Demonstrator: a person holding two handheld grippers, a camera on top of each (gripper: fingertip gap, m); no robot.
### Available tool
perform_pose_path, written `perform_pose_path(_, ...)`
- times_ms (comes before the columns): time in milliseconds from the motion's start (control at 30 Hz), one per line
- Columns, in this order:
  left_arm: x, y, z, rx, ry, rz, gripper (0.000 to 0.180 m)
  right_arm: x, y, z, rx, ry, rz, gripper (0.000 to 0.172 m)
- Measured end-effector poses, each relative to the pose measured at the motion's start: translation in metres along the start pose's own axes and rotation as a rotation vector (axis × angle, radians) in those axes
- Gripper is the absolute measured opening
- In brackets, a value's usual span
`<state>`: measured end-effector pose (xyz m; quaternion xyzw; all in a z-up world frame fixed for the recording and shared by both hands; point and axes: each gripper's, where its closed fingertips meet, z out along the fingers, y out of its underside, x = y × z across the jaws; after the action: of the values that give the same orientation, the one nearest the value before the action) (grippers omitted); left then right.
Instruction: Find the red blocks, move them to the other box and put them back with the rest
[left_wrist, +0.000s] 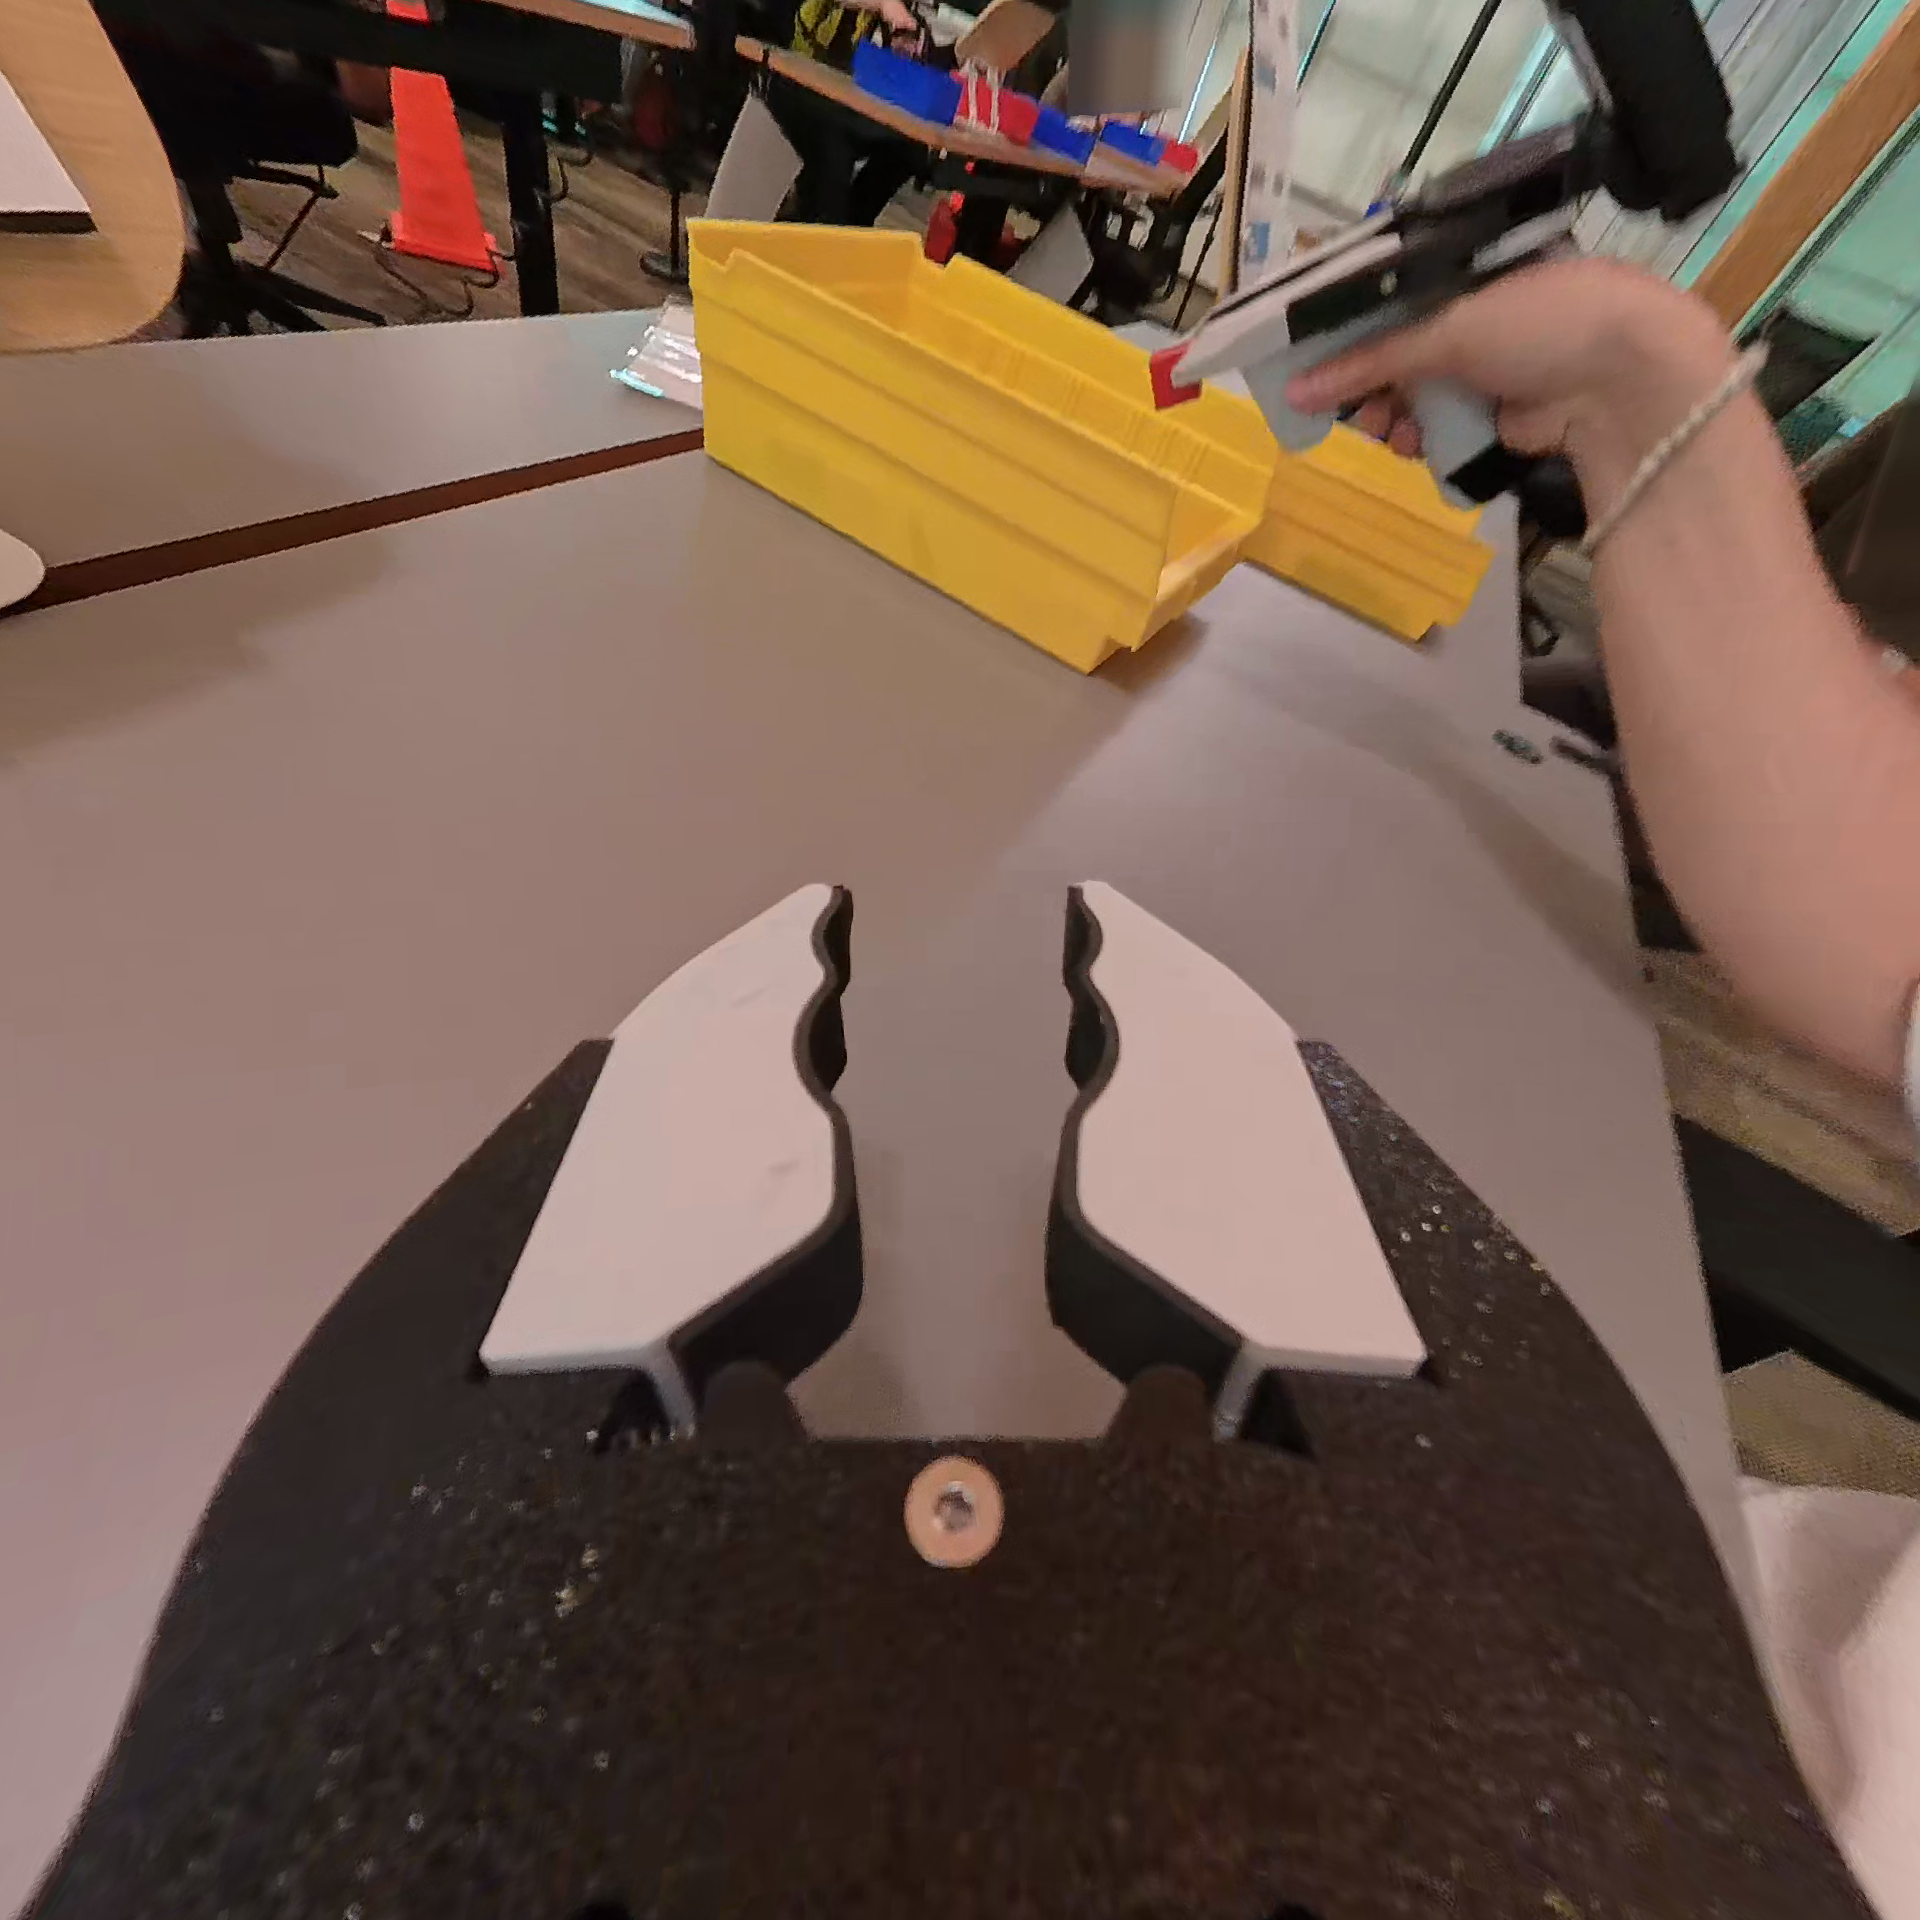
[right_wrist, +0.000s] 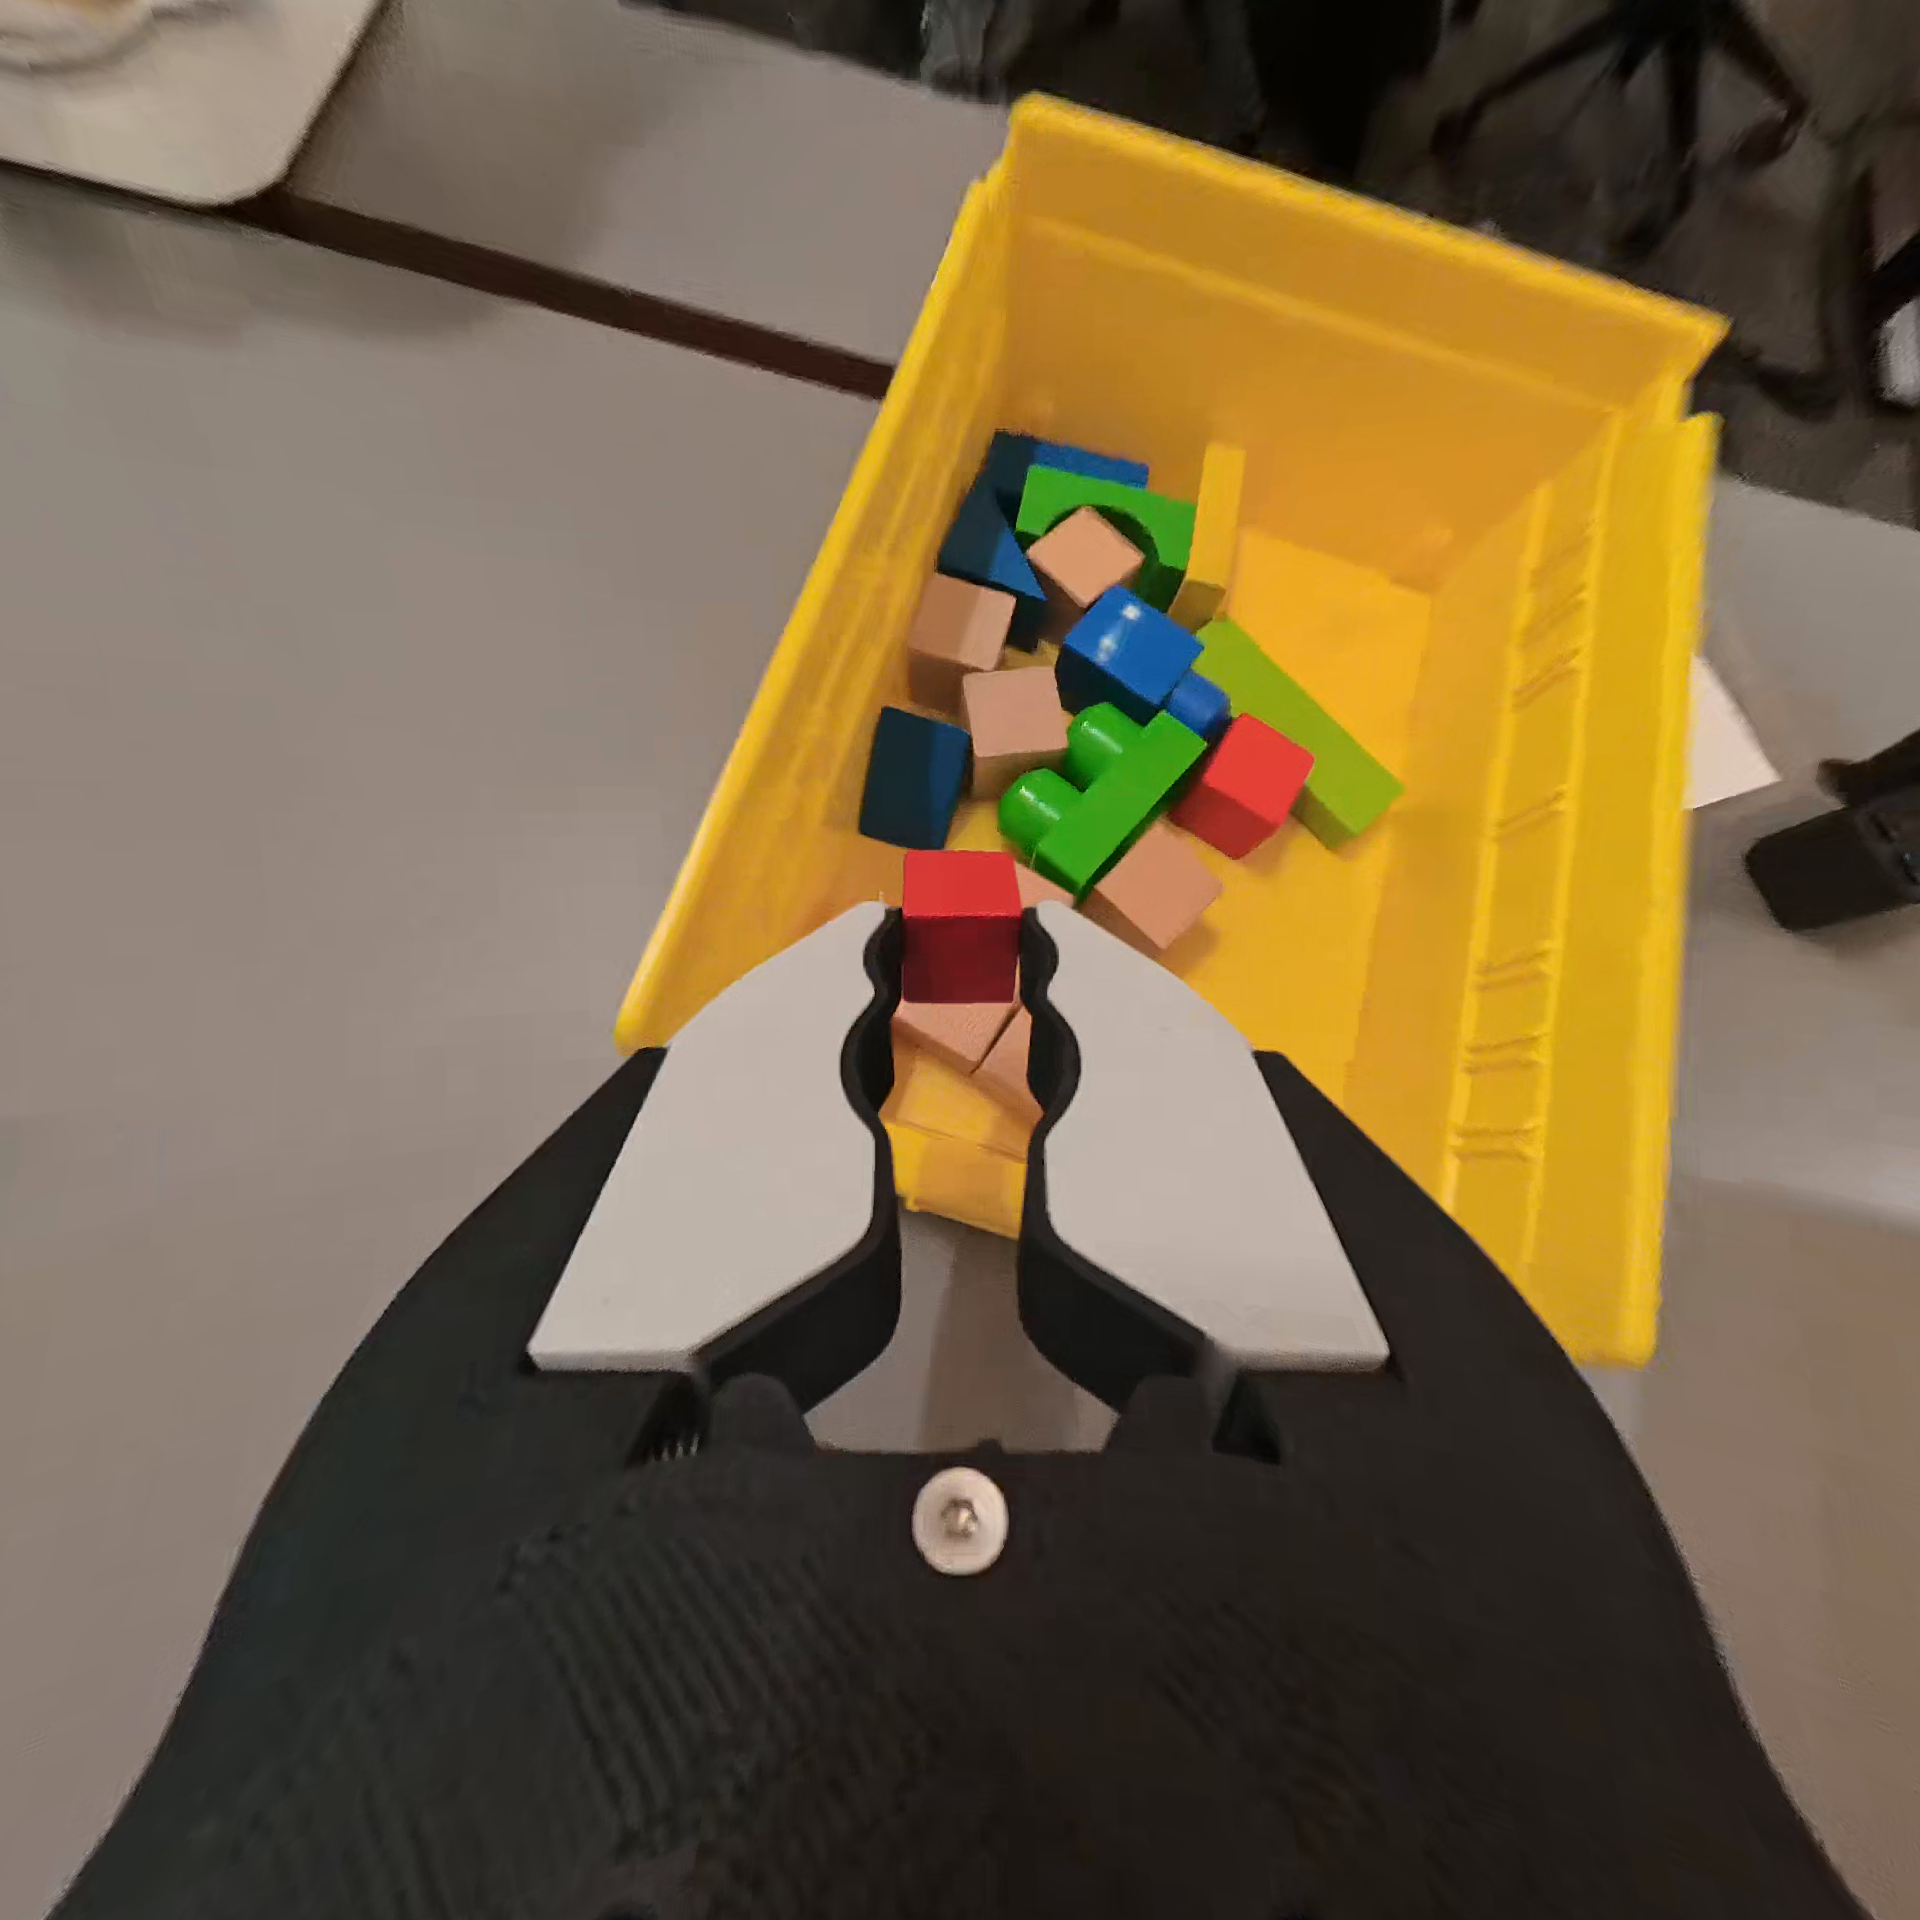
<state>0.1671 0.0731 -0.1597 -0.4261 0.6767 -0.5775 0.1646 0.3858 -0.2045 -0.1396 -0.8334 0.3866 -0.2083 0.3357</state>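
Right gripper, at frame centre, clenched a red block over the yellow box of mixed blocks; left gripper hung released above the grey bench.

The left gripper hangs over the grey table; its two fingers stand apart, and only bare table surface shows between them. Farther on the table stand two yellow boxes: the near yellow box, and a second yellow box just behind it, partly hidden. At the upper right a hand holds the right gripper above the near box; a small red block sits at its fingertips.
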Motion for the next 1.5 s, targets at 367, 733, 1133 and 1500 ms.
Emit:
perform_pose_path(367, -0.007, 0.027, 0.011, -0.153, -0.093, 0.173, 0.041, -0.004, -0.018, 0.022, 0.046, -0.035, 0.025, 0.044)
perform_pose_path(733, -0.025, 0.013, -0.004, -0.116, -0.193, 0.165, 0.041, -0.102, -0.027, -0.059, 0.455, -0.188, -0.047, 0.038)
perform_pose_path(1133, -0.149, -0.049, -0.219, -0.028, -0.767, -0.021, 0.037, -0.203, -0.025, -0.054, 0.605, -0.225, -0.275, 0.037)
perform_pose_path(1500, -0.273, -0.009, -0.245, -0.476, -0.778, -0.322, 0.045, -0.202, -0.034, -0.057, 0.642, -0.23, -0.262, 0.036)
